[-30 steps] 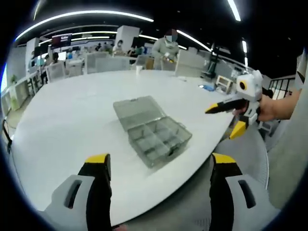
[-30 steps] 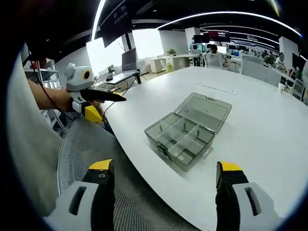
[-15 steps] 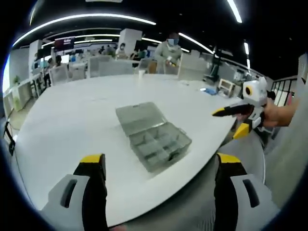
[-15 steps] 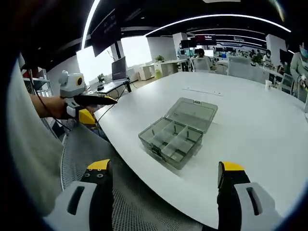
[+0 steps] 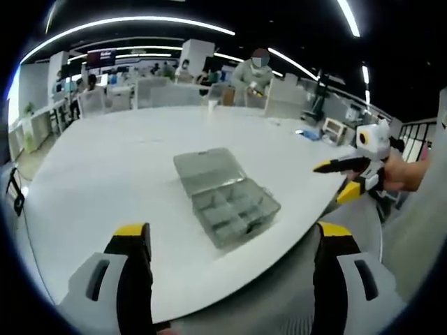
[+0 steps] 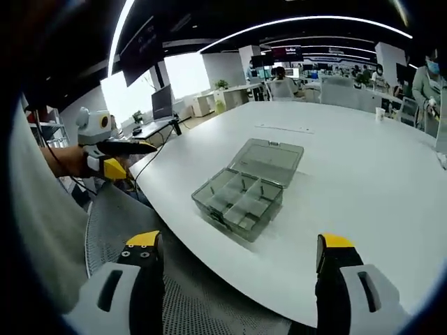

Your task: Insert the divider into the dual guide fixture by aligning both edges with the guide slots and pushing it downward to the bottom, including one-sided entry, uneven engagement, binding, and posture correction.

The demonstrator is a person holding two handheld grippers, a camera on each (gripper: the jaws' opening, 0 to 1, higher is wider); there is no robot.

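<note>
organizer box [image 5: 225,197] lid open on table [image 5: 105,160] | well ahead of both fingers | left gripper [image 5: 234,241] wide | right gripper [image 6: 236,251] wide

Clear grey plastic box [image 5: 225,197] [image 6: 244,189], lid open flat, inner compartments showing, near the desk [image 5: 105,160] [image 6: 363,181] edge

a large round white table [image 5: 105,174] spreads across the middle of both views, with a white paper cup [image 5: 212,105] near its far edge at upper centre of the left gripper view. grey mesh chair fabric [image 6: 122,216] fills the lower left of the right gripper view, and a dark computer monitor [image 6: 161,102] stands on a desk at upper left.
</note>
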